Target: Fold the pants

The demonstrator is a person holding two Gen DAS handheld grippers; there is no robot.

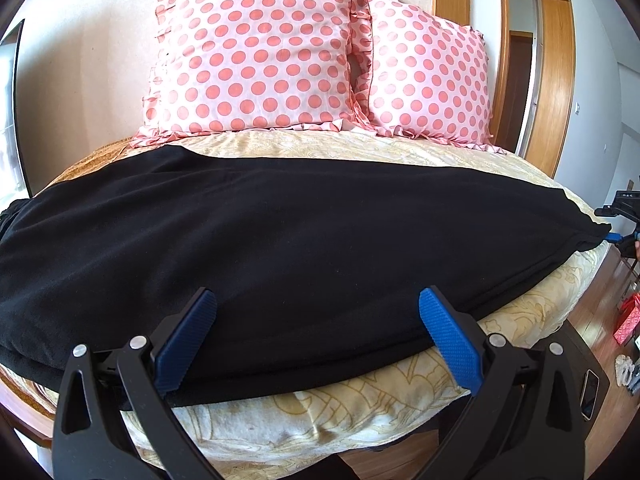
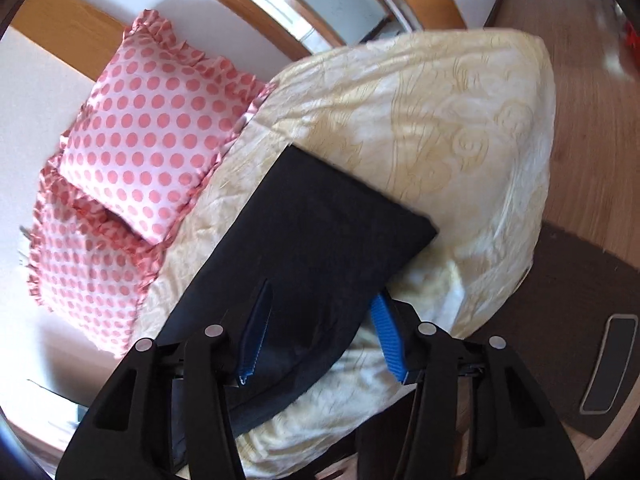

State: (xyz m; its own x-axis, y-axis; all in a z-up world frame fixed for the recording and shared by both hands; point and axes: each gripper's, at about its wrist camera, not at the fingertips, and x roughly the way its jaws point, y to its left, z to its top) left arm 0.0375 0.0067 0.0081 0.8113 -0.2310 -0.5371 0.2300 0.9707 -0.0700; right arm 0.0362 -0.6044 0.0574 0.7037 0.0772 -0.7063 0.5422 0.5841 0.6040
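Black pants (image 1: 280, 232) — laid lengthwise across a bed (image 1: 360, 412), in front of two polka-dot pillows (image 1: 256, 56).

Left hand-held gripper (image 1: 316, 320): jaws spread wide, hovering at the pants' near edge, grasping nothing. Right hand-held gripper (image 2: 320, 320): blue pads astride the pants' end — whether they press the cloth cannot be told. Bedding: cream, patterned. Floor (image 2: 580, 128): wood.
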